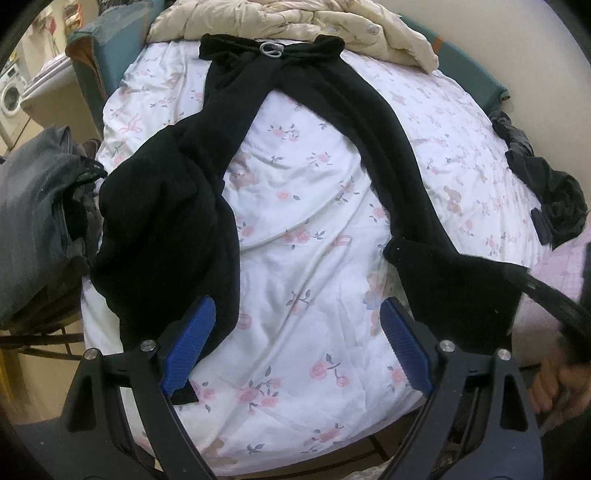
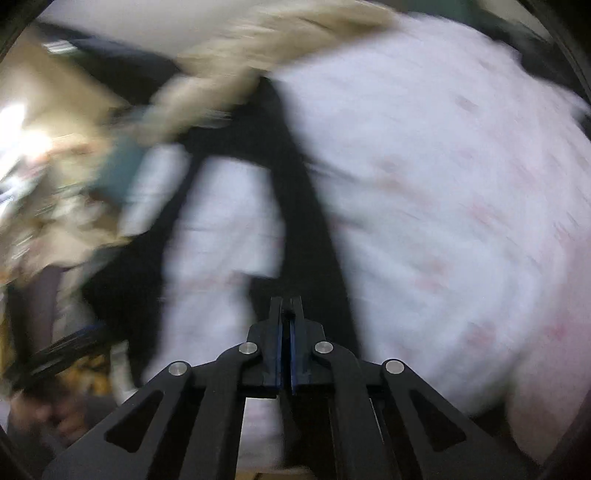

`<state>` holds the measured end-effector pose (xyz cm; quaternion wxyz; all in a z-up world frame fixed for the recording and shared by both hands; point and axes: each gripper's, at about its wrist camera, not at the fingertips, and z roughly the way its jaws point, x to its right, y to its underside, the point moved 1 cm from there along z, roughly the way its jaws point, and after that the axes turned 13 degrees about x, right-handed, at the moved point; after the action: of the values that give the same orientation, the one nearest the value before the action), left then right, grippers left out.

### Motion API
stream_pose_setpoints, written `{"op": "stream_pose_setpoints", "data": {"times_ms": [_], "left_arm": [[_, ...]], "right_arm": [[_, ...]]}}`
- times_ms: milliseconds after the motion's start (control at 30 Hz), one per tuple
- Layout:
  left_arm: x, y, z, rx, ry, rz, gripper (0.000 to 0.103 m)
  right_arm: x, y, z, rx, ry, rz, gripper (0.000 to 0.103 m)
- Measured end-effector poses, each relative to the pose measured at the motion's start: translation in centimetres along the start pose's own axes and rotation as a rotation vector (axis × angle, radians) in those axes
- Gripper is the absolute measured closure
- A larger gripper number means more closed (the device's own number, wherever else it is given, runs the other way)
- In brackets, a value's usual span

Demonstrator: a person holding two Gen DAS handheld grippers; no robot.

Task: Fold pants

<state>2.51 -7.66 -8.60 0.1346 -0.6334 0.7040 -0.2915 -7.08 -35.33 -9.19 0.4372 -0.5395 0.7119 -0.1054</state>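
Black pants point(image 1: 402, 177) lie spread on a floral bed sheet point(image 1: 303, 236), waistband and white drawstring point(image 1: 271, 50) at the far end and the legs splayed toward me. The left leg point(image 1: 166, 229) is bunched and twisted; the right leg ends in a wide hem point(image 1: 454, 291). My left gripper point(image 1: 297, 306) hovers wide open over bare sheet between the two leg ends, holding nothing. In the blurred right wrist view, my right gripper point(image 2: 287, 302) is shut with its tips on the right leg point(image 2: 306, 221), black cloth running under the jaws.
A cream quilt point(image 1: 332, 22) is heaped beyond the waistband. Dark clothing point(image 1: 546, 184) lies at the bed's right edge and a grey pile point(image 1: 33, 221) at the left. A person's hand point(image 1: 554, 384) shows at lower right. A washing machine point(image 1: 11, 96) stands far left.
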Motion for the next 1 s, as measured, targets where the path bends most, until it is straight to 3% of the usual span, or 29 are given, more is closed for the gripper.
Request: {"op": "stream_pose_setpoints", "data": {"times_ms": [67,133,267,367,433,533,567,633,667,733,767,900,933,1000], "left_arm": [[0.1,0.1,0.0,0.005,-0.002,0.006,0.014],[0.3,0.2,0.1,0.003,-0.007,0.021,0.014],[0.4,0.6,0.6,-0.015,-0.02,0.03,0.014],[0.4,0.8,1.0,-0.034,-0.02,0.018,0.014],[0.5,1.0,1.2,-0.044,-0.023,0.018,0.014],[0.5,1.5,1.7,-0.071,-0.023,0.019,0.014],[0.5,1.8,1.9,-0.087,-0.02,0.018,0.014],[0.7,2.4,2.5,-0.123,-0.008,0.013,0.014],[0.8,2.8,2.9,-0.142,-0.002,0.012,0.014],[1.3,3.7,4.0,-0.184,-0.004,0.009,0.014],[1.6,4.4,4.8,-0.213,-0.01,0.007,0.014],[2.7,7.9,8.1,-0.342,-0.01,-0.027,0.015],[3.2,8.9,8.9,-0.372,-0.008,-0.019,0.019],[4.6,10.2,9.7,-0.381,-0.003,0.037,0.047]], "right_arm": [[-3.3,0.8,-0.8,-0.024,-0.134,-0.087,0.101],[-6.3,2.8,-0.6,-0.105,-0.257,-0.153,0.101],[-10.6,7.8,1.7,-0.311,-0.398,-0.252,0.101],[-11.7,10.3,3.3,-0.444,-0.46,-0.24,0.096],[-11.9,11.3,4.2,-0.508,-0.427,-0.259,0.094],[-10.8,10.3,4.3,-0.484,-0.369,-0.24,0.09],[-10.1,9.3,4.0,-0.461,-0.366,-0.205,0.082],[-8.5,7.7,2.7,-0.396,-0.368,-0.125,0.055],[-7.3,6.4,1.5,-0.335,-0.36,-0.084,0.034],[-5.6,4.6,-0.3,-0.217,-0.313,-0.055,0.031],[-3.9,3.5,-1.6,-0.136,-0.24,-0.03,0.031],[3.8,2.6,-3.8,-0.025,0.004,0.218,0.031],[5.5,3.0,-3.9,-0.031,0.056,0.276,0.031],[8.5,4.0,-4.0,-0.076,0.139,0.374,0.031]]}}
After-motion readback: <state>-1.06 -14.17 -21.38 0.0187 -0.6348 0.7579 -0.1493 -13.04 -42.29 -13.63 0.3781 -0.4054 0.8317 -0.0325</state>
